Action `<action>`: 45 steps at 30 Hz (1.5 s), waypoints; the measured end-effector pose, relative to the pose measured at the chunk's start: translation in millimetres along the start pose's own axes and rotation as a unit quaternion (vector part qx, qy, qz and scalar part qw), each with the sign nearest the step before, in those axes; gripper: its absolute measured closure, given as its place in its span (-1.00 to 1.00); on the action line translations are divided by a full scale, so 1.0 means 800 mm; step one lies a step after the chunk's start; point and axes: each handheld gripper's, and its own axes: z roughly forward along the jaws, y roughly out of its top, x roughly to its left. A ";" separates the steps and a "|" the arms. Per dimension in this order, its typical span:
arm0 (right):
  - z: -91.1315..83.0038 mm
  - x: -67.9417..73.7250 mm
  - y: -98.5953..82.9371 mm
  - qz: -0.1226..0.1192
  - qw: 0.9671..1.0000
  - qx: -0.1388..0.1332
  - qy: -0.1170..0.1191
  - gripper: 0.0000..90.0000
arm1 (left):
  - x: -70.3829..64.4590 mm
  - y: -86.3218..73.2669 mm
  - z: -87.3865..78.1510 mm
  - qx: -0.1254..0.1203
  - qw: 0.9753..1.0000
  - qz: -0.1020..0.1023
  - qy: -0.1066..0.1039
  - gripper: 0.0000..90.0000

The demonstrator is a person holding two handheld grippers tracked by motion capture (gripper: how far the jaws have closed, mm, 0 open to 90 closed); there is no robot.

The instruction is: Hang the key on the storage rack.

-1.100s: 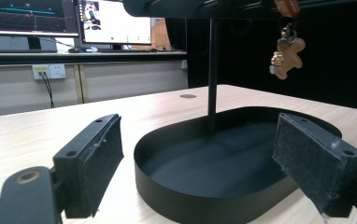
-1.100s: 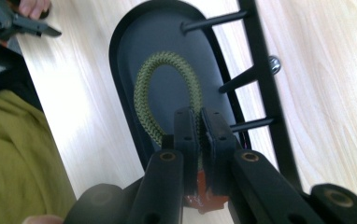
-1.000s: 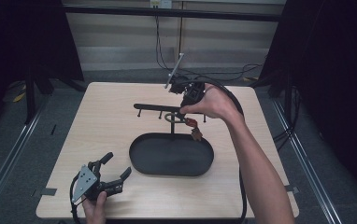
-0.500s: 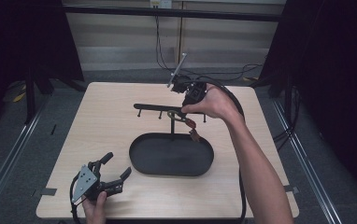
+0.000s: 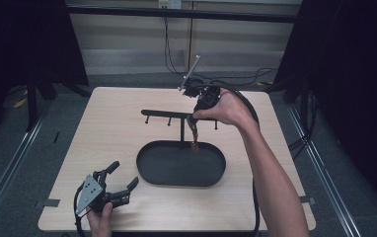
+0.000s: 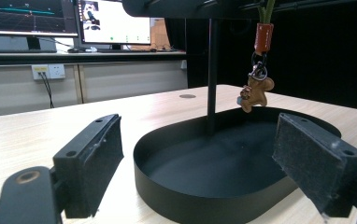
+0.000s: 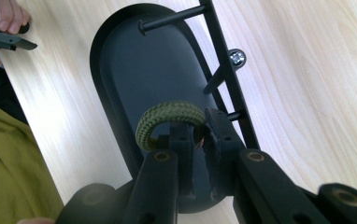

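We worked in what looked like a lab or recording room. The pale wooden desk (image 5: 107, 133) stood alone on grey floor, flanked by black curtains (image 5: 344, 74). Cables (image 5: 176, 44) ran down from a wall outlet (image 5: 169, 4) behind it. In the left gripper view, lit monitors (image 6: 116, 21) sat on a counter (image 6: 74, 57) beyond, above wall sockets (image 6: 48, 71).

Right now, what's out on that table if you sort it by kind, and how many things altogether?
Black stand with oval tray and hook bar: 1
Keychain, olive cord loop with a brown gingerbread charm: 1
Handheld tools: 2, the left tool open near the table's front edge, the right tool shut on the keychain's cord
Total: 4
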 end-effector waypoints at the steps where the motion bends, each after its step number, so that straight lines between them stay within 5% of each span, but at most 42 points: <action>1: 0.001 -0.002 -0.001 0.001 1.000 0.001 0.000 0.78 | 0.000 0.000 0.000 0.000 1.000 0.000 0.000 -0.65; 17: -0.004 -0.006 -0.010 0.017 1.000 -0.006 0.000 0.83 | -0.001 0.000 0.001 -0.002 1.000 -0.004 0.003 -0.65; 26: -0.013 -0.004 -0.032 0.031 0.999 -0.037 0.009 0.71 | 0.000 0.000 0.000 0.000 1.000 -0.002 0.004 -0.65; 33: -0.009 0.007 -0.058 0.028 0.996 -0.088 0.012 0.66 | -0.001 0.000 0.000 0.000 1.000 -0.004 0.004 -0.65; 45: 0.012 0.028 -0.100 0.025 0.984 -0.176 0.004 0.66 | 0.000 0.000 0.000 0.001 1.000 -0.001 0.003 -0.65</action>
